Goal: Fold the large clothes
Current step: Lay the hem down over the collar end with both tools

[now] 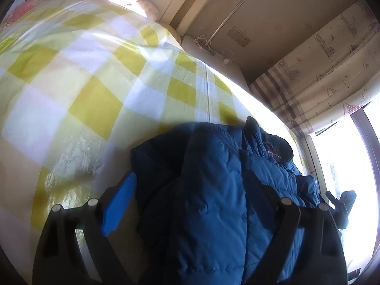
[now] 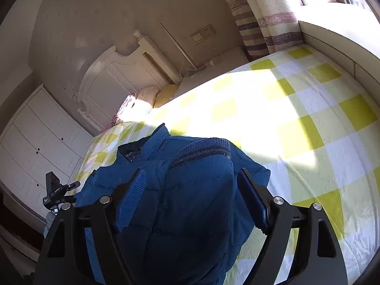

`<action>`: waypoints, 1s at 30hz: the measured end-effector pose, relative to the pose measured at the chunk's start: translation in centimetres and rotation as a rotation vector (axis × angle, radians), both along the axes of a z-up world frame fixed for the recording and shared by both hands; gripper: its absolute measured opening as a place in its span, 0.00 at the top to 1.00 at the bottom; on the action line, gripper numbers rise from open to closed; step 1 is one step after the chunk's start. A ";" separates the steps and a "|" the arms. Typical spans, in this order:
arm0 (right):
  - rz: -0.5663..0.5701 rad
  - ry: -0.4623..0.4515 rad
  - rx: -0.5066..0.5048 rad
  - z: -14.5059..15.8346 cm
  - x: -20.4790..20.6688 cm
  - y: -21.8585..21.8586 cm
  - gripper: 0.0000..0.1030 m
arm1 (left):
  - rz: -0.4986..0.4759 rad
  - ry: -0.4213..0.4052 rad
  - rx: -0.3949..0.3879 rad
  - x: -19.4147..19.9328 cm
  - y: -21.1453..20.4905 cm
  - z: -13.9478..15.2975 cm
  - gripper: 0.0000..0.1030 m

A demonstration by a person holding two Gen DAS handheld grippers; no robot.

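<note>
The blue padded jacket (image 1: 213, 190) lies bunched on my yellow-checked bedsheet (image 1: 95, 83), ribbed cuff (image 2: 201, 149) uppermost. Pillows (image 2: 147, 95) sit by the headboard (image 2: 114, 80), curtains (image 1: 320, 71) beyond. My left claw (image 1: 190, 204) and right claw (image 2: 190, 197) tilt downward, both spread wide astride the jacket, not pinching it.
</note>
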State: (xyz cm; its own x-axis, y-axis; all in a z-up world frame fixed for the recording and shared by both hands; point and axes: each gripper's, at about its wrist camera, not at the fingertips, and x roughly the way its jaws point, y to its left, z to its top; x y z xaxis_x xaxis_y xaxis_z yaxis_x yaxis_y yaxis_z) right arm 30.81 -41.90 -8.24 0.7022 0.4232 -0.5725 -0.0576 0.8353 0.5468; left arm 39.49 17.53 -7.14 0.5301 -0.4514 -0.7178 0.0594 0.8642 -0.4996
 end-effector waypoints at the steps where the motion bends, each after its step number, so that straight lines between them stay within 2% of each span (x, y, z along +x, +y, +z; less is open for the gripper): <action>1: 0.006 0.028 -0.052 -0.7 0.4 0.7 0.24 | -0.015 0.000 0.004 0.3 -0.3 -0.1 0.13; 3: 0.014 0.070 -0.117 -1.8 0.8 1.7 0.27 | -0.025 -0.003 0.012 0.2 -0.5 -0.7 0.13; 8: -0.014 0.032 -0.111 -2.7 0.0 1.6 0.34 | -0.050 -0.024 0.086 0.5 -1.9 -0.7 0.16; 11: -0.019 0.026 -0.116 -2.5 0.0 1.7 0.35 | -0.062 -0.062 0.165 1.1 -3.0 0.3 0.20; 13: -0.023 0.021 -0.140 -2.4 0.0 2.1 0.38 | -0.095 -0.071 0.177 1.6 -3.9 0.6 0.22; 16: -0.031 0.002 -0.173 -2.2 -0.1 2.6 0.42 | -0.170 -0.042 0.232 2.3 -6.0 -0.2 0.32; 17: -0.036 -0.007 -0.182 -2.1 -0.2 2.7 0.44 | -0.185 -0.032 0.263 2.4 -6.8 -0.7 0.44; 19: -0.054 -0.037 -0.217 -1.7 -0.6 3.1 0.55 | -0.149 -0.106 0.355 1.3 -7.8 -0.5 0.62; 20: -0.061 -0.062 -0.247 -1.3 -1.1 3.5 0.59 | -0.125 -0.162 0.410 0.3 -8.3 0.1 0.79; 22: -0.067 -0.138 -0.336 0.1 -2.2 4.8 0.74 | -0.087 -0.282 0.528 -2.3 -9.6 1.7 0.85; 23: -0.060 -0.171 -0.381 1.0 -3.0 5.7 0.77 | -0.077 -0.326 0.562 -3.5 -10.1 2.5 0.87; 24: -0.053 -0.196 -0.407 2.0 -3.8 6.4 0.82 | -0.069 -0.357 0.568 -4.7 -10.2 3.6 0.88; 26: -0.045 -0.254 -0.407 4.9 -5.4 7.0 0.85 | -0.055 -0.406 0.548 -6.1 -9.8 6.4 0.88; 28: -0.060 -0.320 -0.403 8.4 -6.1 7.0 0.85 | -0.036 -0.424 0.511 -6.2 -9.3 9.9 0.88; 30: -0.085 -0.351 -0.394 11.5 -5.2 6.7 0.85 | 0.007 -0.439 0.496 -5.1 -8.8 12.7 0.87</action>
State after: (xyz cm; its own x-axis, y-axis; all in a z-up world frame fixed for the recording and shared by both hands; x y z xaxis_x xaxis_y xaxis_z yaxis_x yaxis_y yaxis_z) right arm 25.59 -35.20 3.25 0.9026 0.1564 -0.4011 -0.1035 0.9832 0.1503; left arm 34.37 8.72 5.53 0.8226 -0.1182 -0.5563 0.1603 0.9867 0.0273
